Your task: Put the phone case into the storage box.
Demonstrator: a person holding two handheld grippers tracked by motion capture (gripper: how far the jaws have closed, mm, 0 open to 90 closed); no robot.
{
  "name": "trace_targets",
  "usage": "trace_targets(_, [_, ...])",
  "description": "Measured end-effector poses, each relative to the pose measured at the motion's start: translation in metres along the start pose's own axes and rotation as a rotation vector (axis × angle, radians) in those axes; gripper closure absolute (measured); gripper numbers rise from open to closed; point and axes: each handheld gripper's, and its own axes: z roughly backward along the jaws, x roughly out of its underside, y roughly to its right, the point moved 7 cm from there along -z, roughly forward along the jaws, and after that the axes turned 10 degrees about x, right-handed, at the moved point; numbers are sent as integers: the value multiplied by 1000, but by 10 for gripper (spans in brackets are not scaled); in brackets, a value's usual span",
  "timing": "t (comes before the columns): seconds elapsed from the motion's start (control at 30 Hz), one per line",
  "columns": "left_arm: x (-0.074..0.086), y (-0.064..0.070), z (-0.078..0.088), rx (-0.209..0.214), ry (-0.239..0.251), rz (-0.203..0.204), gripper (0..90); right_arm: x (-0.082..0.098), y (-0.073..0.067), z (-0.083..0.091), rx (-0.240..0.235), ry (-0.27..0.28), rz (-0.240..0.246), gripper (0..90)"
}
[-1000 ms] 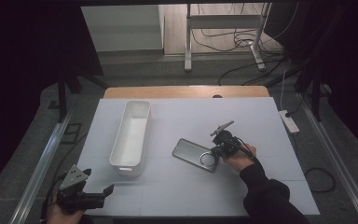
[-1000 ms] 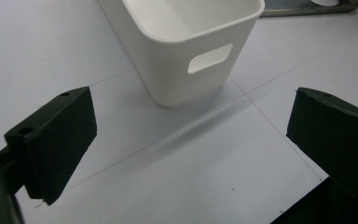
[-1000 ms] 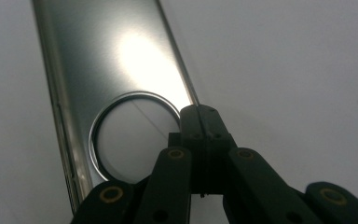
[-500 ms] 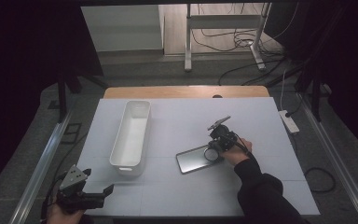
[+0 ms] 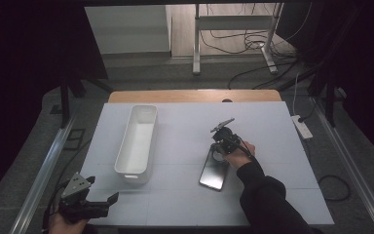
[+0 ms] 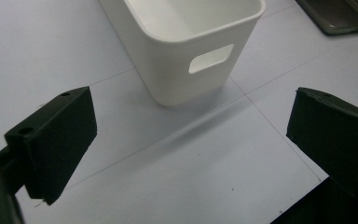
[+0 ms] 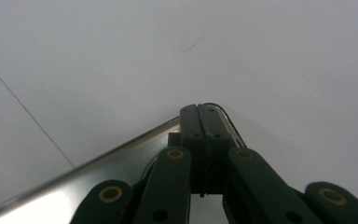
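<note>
A dark, glossy flat slab [image 5: 213,174] with rounded corners lies on the white table right of centre, its long side running roughly toward me. My right gripper [image 5: 218,155] is shut, its joined tips [image 7: 204,110] down at the slab's far corner [image 7: 98,173] with nothing between them. A long white bin [image 5: 126,146] stands left of centre. My left gripper [image 5: 103,204] rests at the table's near left edge, open and empty, and points at the bin's near end [image 6: 186,60]. The slab's edge [image 6: 340,16] shows at the top right of the left gripper view.
The white sheet [image 5: 282,146] covers most of a wooden table whose far edge [image 5: 195,95] shows. A power strip [image 5: 302,126] lies by the right edge. Metal rails run along both sides, and cables cross the floor behind.
The right gripper has moved a little to the left with its tips on the slab, which has swung from a slanted lie to nearly lengthwise toward me. The left gripper has stayed put.
</note>
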Motion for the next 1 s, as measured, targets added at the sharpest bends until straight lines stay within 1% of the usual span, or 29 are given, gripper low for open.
trace_targets(0.13, [0, 0, 0, 0, 0, 1, 24, -5, -3, -2, -5, 12, 7, 897])
trace_targets(0.33, [0, 0, 0, 0, 1, 2, 24, -14, -14, -8, -26, 26, 24, 897])
trace_targets(0.37, [0, 0, 0, -1, 2, 3, 24, -14, -15, -8, -22, 24, 29, 897])
trace_targets(0.47, [0, 0, 0, -1, 3, 3, 24, -16, -19, -8, -39, 27, 23, 897])
trace_targets(0.53, [0, 0, 1, -1, 3, 3, 25, -17, -22, -9, -44, 27, 26, 897])
trace_targets(0.6, [0, 0, 0, -1, 3, 3, 24, -18, -24, -9, -59, 33, 31, 897])
trace_targets(0.7, [0, 0, 0, -1, 2, 2, 24, -18, -26, -9, -60, 35, 34, 897])
trace_targets(0.77, [0, 0, 0, -2, 2, 2, 24, -18, -28, -9, -72, 34, 35, 897])
trace_targets(1.0, [0, 0, 1, -1, 3, 2, 24, -18, -29, -8, -78, 34, 35, 897])
